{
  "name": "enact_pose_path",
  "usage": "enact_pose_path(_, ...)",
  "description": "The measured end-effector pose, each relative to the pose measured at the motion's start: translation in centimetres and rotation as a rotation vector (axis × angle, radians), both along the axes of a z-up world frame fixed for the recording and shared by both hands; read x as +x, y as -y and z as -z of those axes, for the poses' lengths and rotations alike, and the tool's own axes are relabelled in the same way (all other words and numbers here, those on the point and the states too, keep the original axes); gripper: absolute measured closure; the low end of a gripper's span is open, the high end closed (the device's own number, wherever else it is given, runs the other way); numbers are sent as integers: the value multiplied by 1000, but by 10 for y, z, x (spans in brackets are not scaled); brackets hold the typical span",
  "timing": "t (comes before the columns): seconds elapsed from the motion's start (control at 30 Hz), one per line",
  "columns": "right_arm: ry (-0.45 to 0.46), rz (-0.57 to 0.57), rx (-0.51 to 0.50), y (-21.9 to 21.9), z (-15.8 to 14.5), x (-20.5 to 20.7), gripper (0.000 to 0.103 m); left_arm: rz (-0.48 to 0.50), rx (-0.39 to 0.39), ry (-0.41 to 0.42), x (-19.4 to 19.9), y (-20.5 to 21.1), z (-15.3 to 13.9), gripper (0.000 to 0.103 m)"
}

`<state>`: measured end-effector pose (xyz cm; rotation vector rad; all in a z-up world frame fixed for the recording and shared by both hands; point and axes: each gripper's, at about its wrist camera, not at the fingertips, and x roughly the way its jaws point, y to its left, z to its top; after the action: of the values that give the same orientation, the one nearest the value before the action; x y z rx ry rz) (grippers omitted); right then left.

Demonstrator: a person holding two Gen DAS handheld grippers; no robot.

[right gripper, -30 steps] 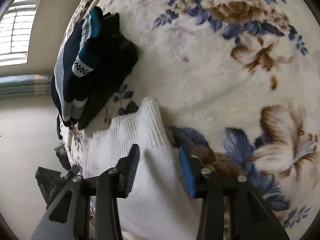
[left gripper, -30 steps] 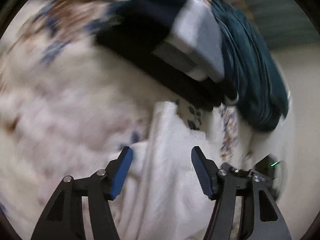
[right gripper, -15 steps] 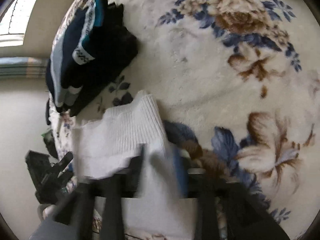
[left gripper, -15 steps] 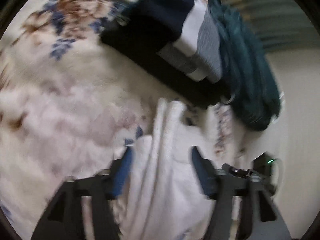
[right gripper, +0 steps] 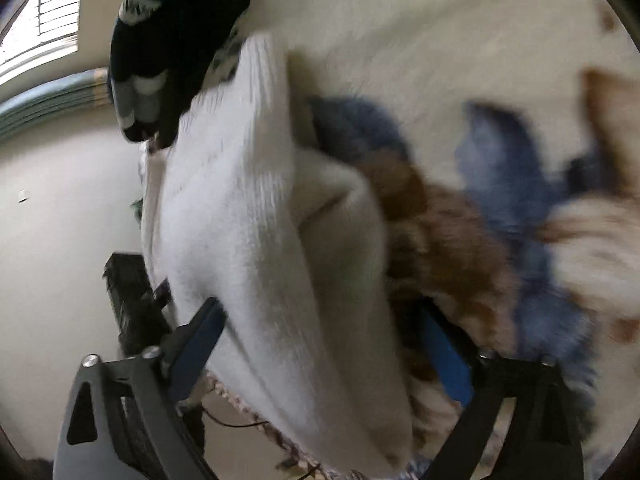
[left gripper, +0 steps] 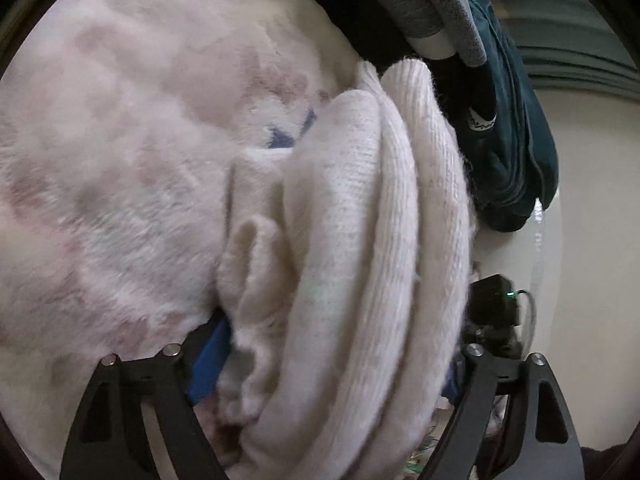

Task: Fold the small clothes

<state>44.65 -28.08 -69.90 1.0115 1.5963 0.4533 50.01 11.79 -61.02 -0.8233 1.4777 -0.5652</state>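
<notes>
A folded white knit garment (left gripper: 360,248) lies bunched in thick ribbed rolls on a plush floral blanket (left gripper: 120,168), filling the space between the fingers of both hand-held grippers. In the left wrist view, the left gripper (left gripper: 332,364) has just been spreading its jaws, which stand wide apart with the knit bulging between them; its blue left pad (left gripper: 208,364) sits just beside the fabric, while the right pad is mostly hidden behind the roll, so whether either pad presses on the cloth cannot be told for certain. In the blurred right wrist view, the right gripper (right gripper: 320,352) has likewise just been opening its jaws, and its blue pads (right gripper: 196,352) stand to either side of the same white garment (right gripper: 256,240), the right one clear of it. Just beyond the knit's far edge sits a stack of dark folded clothes (left gripper: 424,12) with grey and white bands, and beside that a teal garment (left gripper: 516,140). The blanket's blue and brown flowers (right gripper: 500,208) spread to the right.
</notes>
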Motion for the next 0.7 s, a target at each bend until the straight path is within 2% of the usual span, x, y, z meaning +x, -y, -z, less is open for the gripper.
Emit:
enact_pose_path(0.1, 14, 26, 88, -9, 5, 3, 4, -35, -64, 13, 6, 3, 0, 20)
enact_pose_path(0.13, 28, 28, 82, -13, 3, 4, 6, -52, -88, 31, 8, 7, -2, 22)
enact_pose_path(0.17, 36, 30, 68, -15, 1, 4, 15, -67, -112, 48, 8, 12, -6, 36)
enact_pose_path(0.2, 43, 30, 63, -18, -1, 4, 35, -82, -115, 61, 7, 11, -10, 47)
enact_pose_path(0.23, 51, 37, 58, -19, -4, 3, 44, -95, -113, 75, 3, 8, -16, 56)
enact_pose_path(0.3, 79, 55, 37, -18, -16, 0, 58, -115, -118, 95, -1, 6, -24, 60)
enact_pose_path(0.47, 137, 76, 6, -15, -53, -7, 67, -126, -130, 148, -4, 6, -57, 66)
enact_pose_path(0.7, 217, 96, 16, -13, -106, 12, 68, -120, -146, 210, 7, 2, -101, 66)
